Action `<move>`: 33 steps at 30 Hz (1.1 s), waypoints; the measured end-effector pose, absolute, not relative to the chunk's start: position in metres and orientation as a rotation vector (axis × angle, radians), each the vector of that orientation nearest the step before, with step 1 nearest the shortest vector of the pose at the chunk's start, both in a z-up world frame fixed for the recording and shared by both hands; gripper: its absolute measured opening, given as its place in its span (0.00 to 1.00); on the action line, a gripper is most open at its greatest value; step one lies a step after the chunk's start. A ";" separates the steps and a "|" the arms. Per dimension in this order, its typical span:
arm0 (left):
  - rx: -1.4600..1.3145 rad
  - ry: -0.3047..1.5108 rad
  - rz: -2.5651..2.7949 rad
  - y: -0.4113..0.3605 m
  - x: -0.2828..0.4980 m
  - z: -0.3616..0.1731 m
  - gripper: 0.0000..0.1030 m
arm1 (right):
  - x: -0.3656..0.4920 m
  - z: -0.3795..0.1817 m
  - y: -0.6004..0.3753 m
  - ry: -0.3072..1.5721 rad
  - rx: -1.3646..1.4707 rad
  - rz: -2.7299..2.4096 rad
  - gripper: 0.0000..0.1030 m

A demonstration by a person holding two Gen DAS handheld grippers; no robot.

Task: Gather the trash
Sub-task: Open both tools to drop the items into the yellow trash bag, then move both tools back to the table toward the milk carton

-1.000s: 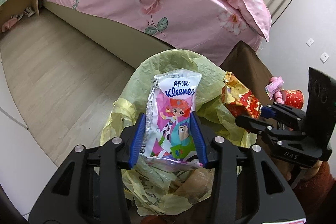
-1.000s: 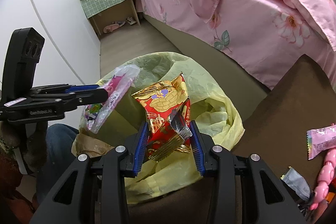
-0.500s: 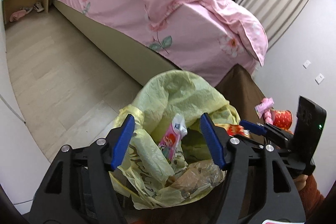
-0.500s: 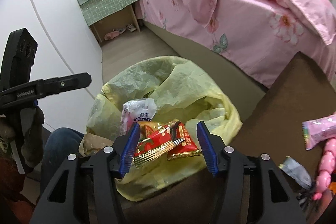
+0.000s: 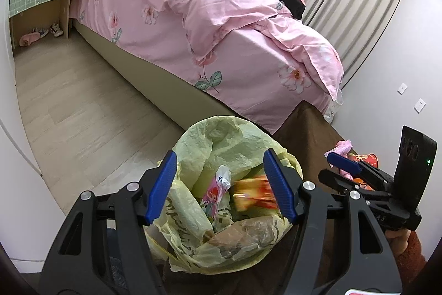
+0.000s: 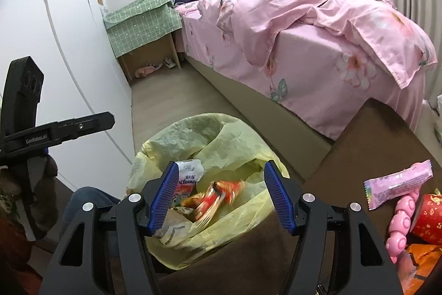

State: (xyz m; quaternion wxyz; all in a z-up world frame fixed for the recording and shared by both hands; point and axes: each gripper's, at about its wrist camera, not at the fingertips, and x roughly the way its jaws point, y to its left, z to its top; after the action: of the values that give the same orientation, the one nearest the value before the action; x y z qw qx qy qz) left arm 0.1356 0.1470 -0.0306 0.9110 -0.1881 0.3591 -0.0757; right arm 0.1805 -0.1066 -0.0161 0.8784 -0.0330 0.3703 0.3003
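Observation:
A yellow trash bag stands open at the edge of a brown table; it also shows in the right wrist view. My left gripper is open and empty above the bag. My right gripper is open and empty above it too. Inside the bag lie a Kleenex tissue pack, also in the right wrist view, and a red-gold snack wrapper, blurred in the right wrist view. Brown paper trash lies lower in the bag.
On the table at the right are a pink wrapper, a pink beaded toy, a red paper cup and an orange packet. A pink bed is behind. Wood floor lies left. A white wall is close.
Both grippers opened and rose. The tissue pack fell from the left gripper into the bag. The snack wrapper fell from the right gripper into the bag.

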 end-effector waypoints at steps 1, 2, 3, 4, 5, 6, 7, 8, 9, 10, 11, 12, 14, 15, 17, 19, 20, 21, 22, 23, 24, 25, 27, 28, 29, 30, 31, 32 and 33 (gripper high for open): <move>-0.385 0.738 -0.157 0.148 0.134 -0.029 0.60 | 0.178 -0.014 -0.109 0.768 -0.057 0.627 0.59; -0.380 0.736 -0.156 0.147 0.132 -0.028 0.60 | 0.177 -0.012 -0.112 0.766 -0.049 0.624 0.59; -0.378 0.736 -0.155 0.147 0.132 -0.027 0.60 | 0.176 -0.010 -0.118 0.762 -0.037 0.621 0.59; -0.377 0.735 -0.155 0.146 0.131 -0.026 0.60 | 0.174 -0.008 -0.123 0.760 -0.026 0.619 0.59; -0.377 0.734 -0.156 0.145 0.131 -0.025 0.60 | 0.172 -0.005 -0.130 0.756 -0.010 0.615 0.59; -0.375 0.732 -0.159 0.142 0.131 -0.024 0.60 | 0.169 -0.003 -0.138 0.758 0.002 0.611 0.59; -0.371 0.729 -0.163 0.139 0.131 -0.023 0.60 | 0.166 -0.001 -0.145 0.766 0.001 0.602 0.59; -0.364 0.726 -0.170 0.135 0.131 -0.022 0.60 | 0.162 0.001 -0.152 0.771 -0.009 0.590 0.59; -0.351 0.724 -0.182 0.128 0.131 -0.021 0.60 | 0.158 0.003 -0.158 0.770 -0.022 0.577 0.59; -0.336 0.723 -0.198 0.120 0.131 -0.020 0.60 | 0.153 0.005 -0.164 0.763 -0.037 0.562 0.59; -0.325 0.721 -0.209 0.114 0.131 -0.019 0.60 | 0.146 0.009 -0.173 0.745 -0.058 0.539 0.59; -0.308 0.720 -0.229 0.105 0.132 -0.018 0.60 | 0.138 0.012 -0.183 0.726 -0.081 0.515 0.59; -0.276 0.720 -0.269 0.087 0.133 -0.017 0.60 | 0.123 0.018 -0.202 0.698 -0.112 0.460 0.59; -0.256 0.719 -0.296 0.076 0.134 -0.016 0.60 | 0.115 0.020 -0.215 0.691 -0.117 0.427 0.59; -0.221 0.718 -0.345 0.055 0.135 -0.016 0.60 | 0.102 0.021 -0.240 0.696 -0.111 0.368 0.59; -0.179 0.715 -0.407 0.030 0.136 -0.016 0.60 | 0.092 0.018 -0.267 0.707 -0.107 0.291 0.59; -0.152 0.717 -0.440 0.016 0.137 -0.017 0.60 | 0.084 0.014 -0.285 0.717 -0.111 0.236 0.59; -0.136 0.718 -0.461 0.006 0.138 -0.018 0.60 | 0.081 0.010 -0.296 0.729 -0.110 0.210 0.59; -0.116 0.720 -0.490 -0.006 0.138 -0.019 0.60 | 0.077 0.007 -0.308 0.743 -0.104 0.184 0.59; -0.097 0.722 -0.516 -0.017 0.139 -0.021 0.60 | 0.071 0.003 -0.321 0.757 -0.089 0.153 0.59; -0.073 0.724 -0.550 -0.031 0.141 -0.023 0.60 | 0.064 -0.001 -0.335 0.762 -0.069 0.127 0.59; -0.048 0.724 -0.580 -0.045 0.142 -0.025 0.60 | 0.056 -0.004 -0.348 0.766 -0.049 0.103 0.59; 0.017 0.730 -0.639 -0.072 0.147 -0.032 0.60 | 0.043 -0.010 -0.365 0.769 -0.034 0.059 0.59; 0.042 0.735 -0.661 -0.082 0.150 -0.034 0.60 | 0.037 -0.013 -0.372 0.768 -0.031 0.041 0.59; 0.068 0.743 -0.689 -0.093 0.154 -0.038 0.60 | 0.030 -0.016 -0.380 0.767 -0.030 0.009 0.59; 0.104 0.755 -0.725 -0.109 0.160 -0.041 0.60 | 0.026 -0.018 -0.384 0.766 -0.031 -0.010 0.59; 0.125 0.757 -0.734 -0.117 0.164 -0.042 0.60 | 0.022 -0.020 -0.387 0.765 -0.033 -0.029 0.59; 0.148 0.759 -0.739 -0.127 0.168 -0.043 0.60 | 0.019 -0.022 -0.390 0.765 -0.036 -0.049 0.59; 0.172 0.766 -0.744 -0.138 0.175 -0.045 0.60 | 0.016 -0.024 -0.392 0.765 -0.038 -0.063 0.59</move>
State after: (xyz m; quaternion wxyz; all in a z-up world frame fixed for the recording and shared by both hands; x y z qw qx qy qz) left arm 0.1751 -0.1376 -0.0455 0.8574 0.0821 0.3644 -0.3540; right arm 0.0159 -0.3923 -0.0244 0.9272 -0.0185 0.3730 -0.0307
